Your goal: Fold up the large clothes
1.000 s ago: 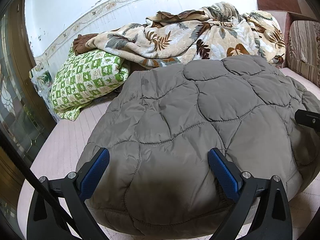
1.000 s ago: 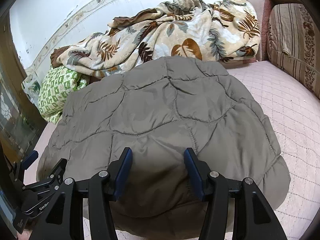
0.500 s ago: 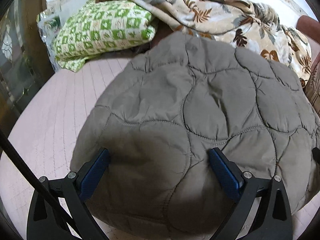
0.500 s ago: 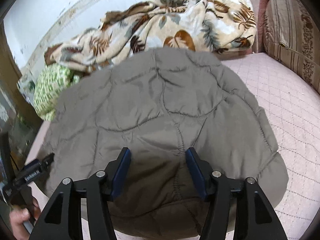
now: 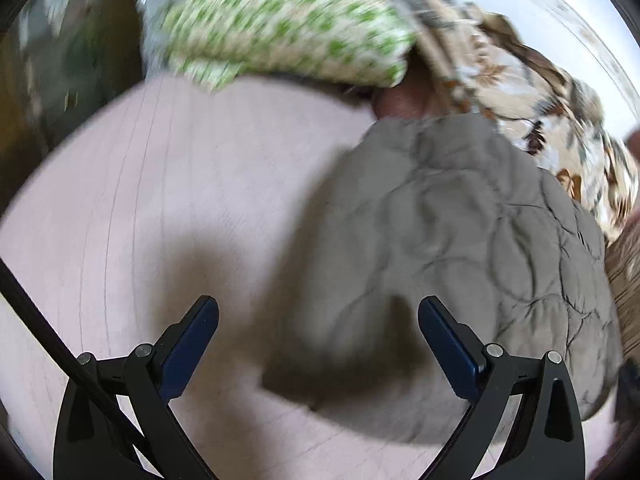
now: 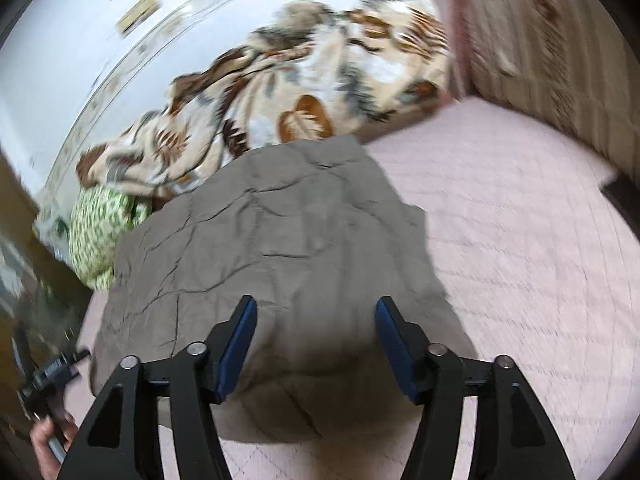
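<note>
A grey quilted jacket lies bunched and folded on the pink bed sheet. My left gripper is open above the jacket's left edge, one finger over bare sheet, the other over the fabric, nothing between the pads. In the right wrist view the jacket fills the middle. My right gripper hovers over its near edge, its jaws opening, the fabric below them and not pinched. The left gripper's body and the hand holding it show at the lower left there. Both views are motion-blurred.
A green patterned pillow and a crumpled leaf-print blanket lie behind the jacket against the wall. A striped cushion stands at the far right. Dark wooden furniture borders the bed's left side. Bare sheet stretches to the jacket's right.
The left gripper has swung left from over the jacket's middle to its left edge and rolled. The right gripper's jaws have widened and it has shifted over the jacket's near edge.
</note>
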Demonstrator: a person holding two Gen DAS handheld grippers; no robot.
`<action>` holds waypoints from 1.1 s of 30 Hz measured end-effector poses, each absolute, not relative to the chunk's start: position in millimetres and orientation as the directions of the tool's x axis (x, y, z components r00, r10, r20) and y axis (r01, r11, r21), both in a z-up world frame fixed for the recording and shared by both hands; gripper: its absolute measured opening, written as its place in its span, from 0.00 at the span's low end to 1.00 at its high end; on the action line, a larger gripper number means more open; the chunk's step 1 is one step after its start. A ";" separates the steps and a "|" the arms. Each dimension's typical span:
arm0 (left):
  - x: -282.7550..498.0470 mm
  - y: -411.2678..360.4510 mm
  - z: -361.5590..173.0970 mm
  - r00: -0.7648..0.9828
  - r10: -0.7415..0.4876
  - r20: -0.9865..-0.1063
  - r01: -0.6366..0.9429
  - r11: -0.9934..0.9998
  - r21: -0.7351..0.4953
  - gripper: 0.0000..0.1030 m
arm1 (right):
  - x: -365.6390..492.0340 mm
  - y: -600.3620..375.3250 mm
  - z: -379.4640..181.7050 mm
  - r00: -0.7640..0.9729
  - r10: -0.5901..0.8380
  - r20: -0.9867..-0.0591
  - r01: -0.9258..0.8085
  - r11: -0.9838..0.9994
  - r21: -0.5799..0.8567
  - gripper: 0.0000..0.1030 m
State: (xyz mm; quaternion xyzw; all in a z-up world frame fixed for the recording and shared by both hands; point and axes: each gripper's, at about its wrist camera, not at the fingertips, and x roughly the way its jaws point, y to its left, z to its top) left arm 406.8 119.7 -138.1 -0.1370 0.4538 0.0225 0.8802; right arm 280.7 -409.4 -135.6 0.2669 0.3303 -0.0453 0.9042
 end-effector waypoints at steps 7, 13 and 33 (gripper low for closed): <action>371.9 200.3 -168.6 0.539 -0.308 -0.784 -0.298 0.801 -0.519 0.97 | 230.4 -440.5 -157.7 0.766 0.129 -0.630 0.347 0.742 0.574 0.75; 366.7 198.5 -173.6 0.533 -0.385 -0.754 -0.276 0.763 -0.584 0.97 | 202.8 -469.1 -188.7 0.789 0.228 -0.570 0.393 0.526 0.755 0.77; 411.5 126.4 -189.7 0.501 -0.458 -0.735 -0.234 0.746 -0.624 0.76 | 266.9 -461.0 -223.0 0.781 0.228 -0.581 0.444 0.452 0.774 0.64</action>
